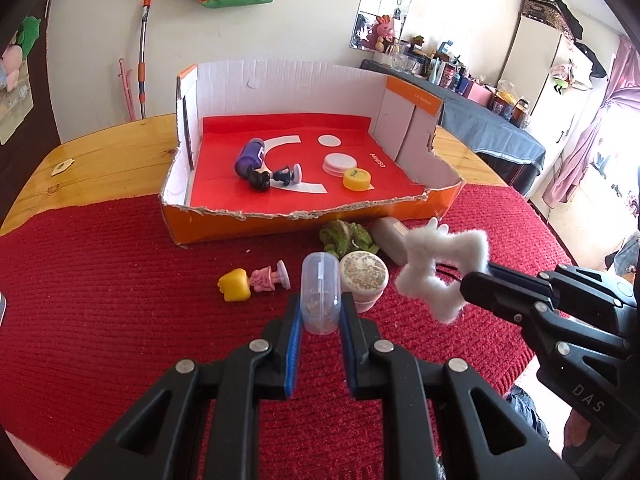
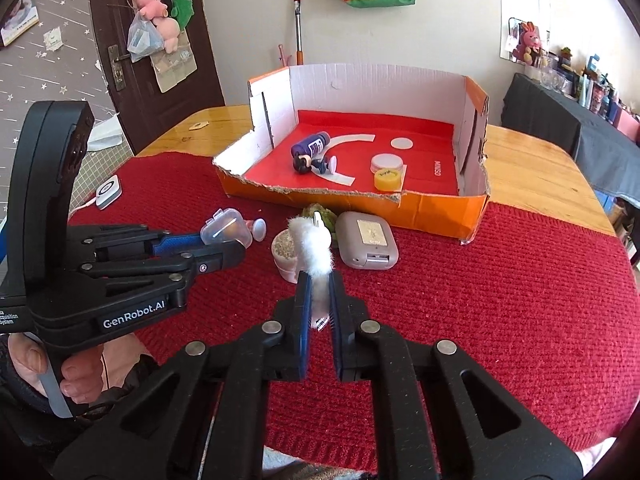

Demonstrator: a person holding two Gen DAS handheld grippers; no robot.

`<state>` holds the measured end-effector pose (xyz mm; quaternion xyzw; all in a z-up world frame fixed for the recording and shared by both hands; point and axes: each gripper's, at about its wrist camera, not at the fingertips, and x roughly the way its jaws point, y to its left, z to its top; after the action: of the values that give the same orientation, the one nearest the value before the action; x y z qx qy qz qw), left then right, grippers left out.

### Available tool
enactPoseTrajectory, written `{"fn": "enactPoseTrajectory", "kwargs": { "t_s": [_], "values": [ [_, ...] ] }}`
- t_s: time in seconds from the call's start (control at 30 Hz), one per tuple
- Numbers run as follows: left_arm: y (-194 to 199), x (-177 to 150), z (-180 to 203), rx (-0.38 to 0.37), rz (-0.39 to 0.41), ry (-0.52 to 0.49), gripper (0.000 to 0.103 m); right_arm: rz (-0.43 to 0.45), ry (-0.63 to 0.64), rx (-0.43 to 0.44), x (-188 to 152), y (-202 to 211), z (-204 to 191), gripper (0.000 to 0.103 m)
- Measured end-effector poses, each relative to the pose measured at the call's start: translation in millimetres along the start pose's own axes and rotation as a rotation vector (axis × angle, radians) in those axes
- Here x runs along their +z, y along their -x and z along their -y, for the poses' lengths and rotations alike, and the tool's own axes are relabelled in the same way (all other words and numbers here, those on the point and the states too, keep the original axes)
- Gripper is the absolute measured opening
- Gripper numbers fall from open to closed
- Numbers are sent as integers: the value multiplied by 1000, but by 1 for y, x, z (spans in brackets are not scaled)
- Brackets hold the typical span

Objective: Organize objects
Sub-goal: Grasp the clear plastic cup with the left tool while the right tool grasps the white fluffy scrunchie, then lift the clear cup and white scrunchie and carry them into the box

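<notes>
My left gripper (image 1: 320,312) clamps clear capsule case (image 1: 320,292), contents unclear, maybe brownish bits. My right gripper (image 2: 319,304) pinches white fluffy star (image 2: 314,246). Orange box (image 1: 412,208) beyond holds purple bottle (image 1: 251,156), dark figurine (image 1: 272,176), white lid (image 1: 338,162), yellow cap (image 1: 356,179).

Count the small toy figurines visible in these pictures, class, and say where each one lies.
2. A dark figurine lies inside the cardboard box, beside the purple bottle. A yellow-haired figurine lies on the red cloth before the box. Others may be hidden.
</notes>
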<state>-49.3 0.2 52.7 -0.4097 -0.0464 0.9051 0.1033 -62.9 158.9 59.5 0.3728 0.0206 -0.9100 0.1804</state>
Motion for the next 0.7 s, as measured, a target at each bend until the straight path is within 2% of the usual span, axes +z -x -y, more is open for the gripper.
{"fn": "enactPoseTrajectory", "kwargs": {
  "t_s": [0.7],
  "values": [
    [4, 17, -1, -5, 29, -5, 18, 32, 11, 16, 19, 5, 1, 8]
  ]
}}
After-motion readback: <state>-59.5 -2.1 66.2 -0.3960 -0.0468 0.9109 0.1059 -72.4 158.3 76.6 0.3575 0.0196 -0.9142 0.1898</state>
